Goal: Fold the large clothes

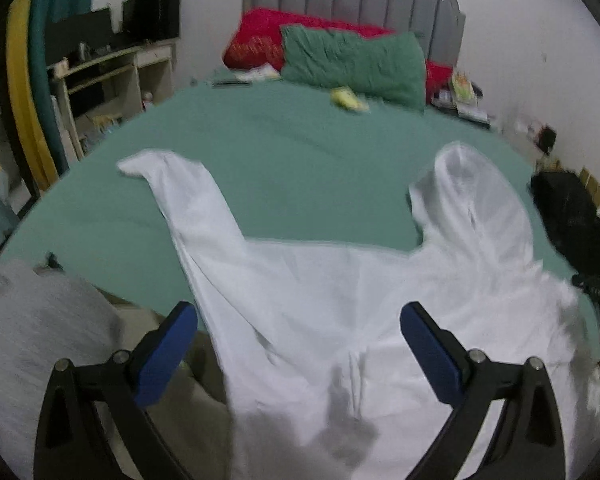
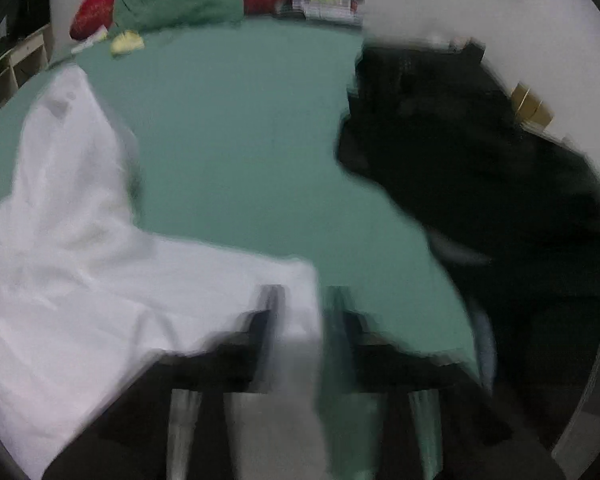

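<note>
Item: white garment (image 1: 340, 280), large, spread on the green bed sheet (image 1: 300, 160). Its body lies between and beyond the jaws of the left gripper (image 1: 298, 316); one sleeve runs out past the left jaw, the other (folded back on itself) past the right jaw. The straight edge between the sleeves lies ahead of both jaws, with bare sheet beyond it up to the green pillow (image 1: 356, 66) and red pillow (image 1: 256, 42).

Left gripper: jaws wide apart, blue pads clear of the cloth, nothing pressed between them.

Right gripper (image 2: 300, 312): badly blurred. The jaws stand apart, and the garment's (image 2: 100, 272) corner edge lies between them; whether a pad touches it cannot be told. Open sheet (image 2: 240, 140) ahead of the jaws; a black heap (image 2: 480, 180) bounds it beyond the right jaw.

Also: grey cloth (image 1: 32, 340) outside the left gripper's left jaw, at the bed's near edge; a small yellow object (image 1: 348, 100) near the pillows.
</note>
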Motion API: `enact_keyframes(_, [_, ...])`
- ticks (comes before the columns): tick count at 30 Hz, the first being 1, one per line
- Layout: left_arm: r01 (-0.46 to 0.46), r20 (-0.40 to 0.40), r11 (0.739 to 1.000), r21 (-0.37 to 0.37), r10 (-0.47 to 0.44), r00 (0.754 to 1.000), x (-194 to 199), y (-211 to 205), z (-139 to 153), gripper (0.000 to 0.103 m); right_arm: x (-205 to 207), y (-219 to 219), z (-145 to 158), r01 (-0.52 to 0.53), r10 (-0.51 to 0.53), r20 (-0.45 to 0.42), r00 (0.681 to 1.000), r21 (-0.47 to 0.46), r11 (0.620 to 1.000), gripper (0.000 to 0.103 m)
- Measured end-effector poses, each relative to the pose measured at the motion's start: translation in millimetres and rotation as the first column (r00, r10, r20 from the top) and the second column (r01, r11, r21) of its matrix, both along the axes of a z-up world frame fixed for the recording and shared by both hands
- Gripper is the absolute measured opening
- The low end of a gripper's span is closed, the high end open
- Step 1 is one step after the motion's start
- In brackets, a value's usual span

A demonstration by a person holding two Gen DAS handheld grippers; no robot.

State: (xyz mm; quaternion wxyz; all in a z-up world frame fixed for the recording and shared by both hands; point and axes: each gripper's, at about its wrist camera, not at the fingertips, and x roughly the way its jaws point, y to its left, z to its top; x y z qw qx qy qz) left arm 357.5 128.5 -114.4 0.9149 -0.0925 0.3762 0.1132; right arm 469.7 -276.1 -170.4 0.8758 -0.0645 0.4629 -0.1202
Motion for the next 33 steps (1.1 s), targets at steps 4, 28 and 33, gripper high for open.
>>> enact_keyframes(4, [-0.060,0.035,0.998,0.004,0.060,0.998,-11,34,29,0.102,-1,117,22,-0.259,0.254,0.076,0.964,0.070,0.963,0.074])
enact_keyframes(28, [-0.445,-0.014,0.879,-0.170,0.450,0.893,-70,200,29,0.101,108,566,-91,-0.766,0.808,0.002,0.589,0.319,0.558,0.019])
enact_keyframes(33, [-0.423,0.004,0.897,-0.128,0.427,0.904,-64,191,33,0.102,102,537,-65,-0.769,0.783,0.068,0.618,0.257,0.585,0.001])
